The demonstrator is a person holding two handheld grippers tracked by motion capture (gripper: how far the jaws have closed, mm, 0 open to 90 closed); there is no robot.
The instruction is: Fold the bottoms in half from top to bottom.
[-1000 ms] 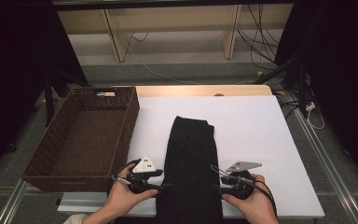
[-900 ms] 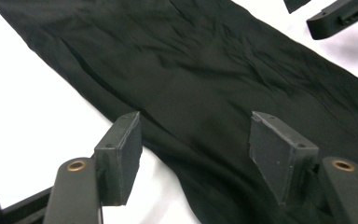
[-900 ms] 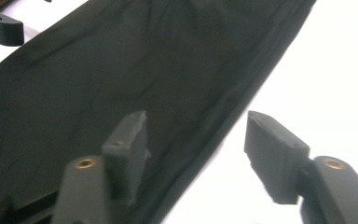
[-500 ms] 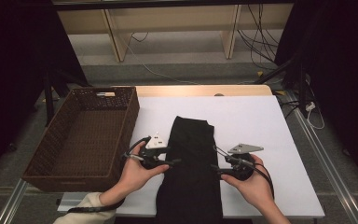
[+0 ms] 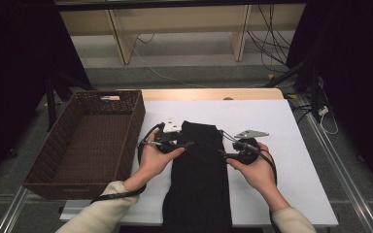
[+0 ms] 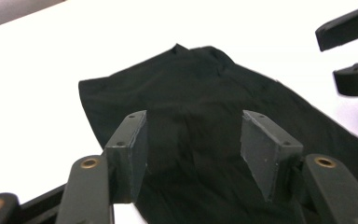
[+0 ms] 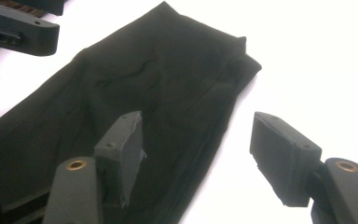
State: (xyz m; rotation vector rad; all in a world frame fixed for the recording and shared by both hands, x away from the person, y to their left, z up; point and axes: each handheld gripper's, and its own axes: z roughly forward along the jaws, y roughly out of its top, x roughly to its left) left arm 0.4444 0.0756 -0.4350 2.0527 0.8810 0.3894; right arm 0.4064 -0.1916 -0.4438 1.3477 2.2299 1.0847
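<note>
Claws over the cloth

My left claw (image 5: 190, 144) had just been narrowing, my right claw (image 5: 222, 154) gaped; both hovered unclenched above the black cloth (image 5: 199, 179).

**Where my three cameras sit**

My high view looks forward and down on the desk (image 5: 281, 126) from afar. Each tongs camera rides close, facing along its jaws. All three share the black cloth (image 5: 199, 174) (image 6: 200, 121) (image 7: 140, 93).

Over at the left of the frame we've got a brown wicker basket (image 5: 48, 160), sitting right against the white tabletop (image 5: 291, 160). Up top we see pale wooden shelf legs (image 5: 121, 39), and cables (image 5: 272, 43) trailing across the grey floor, upper right.
</note>
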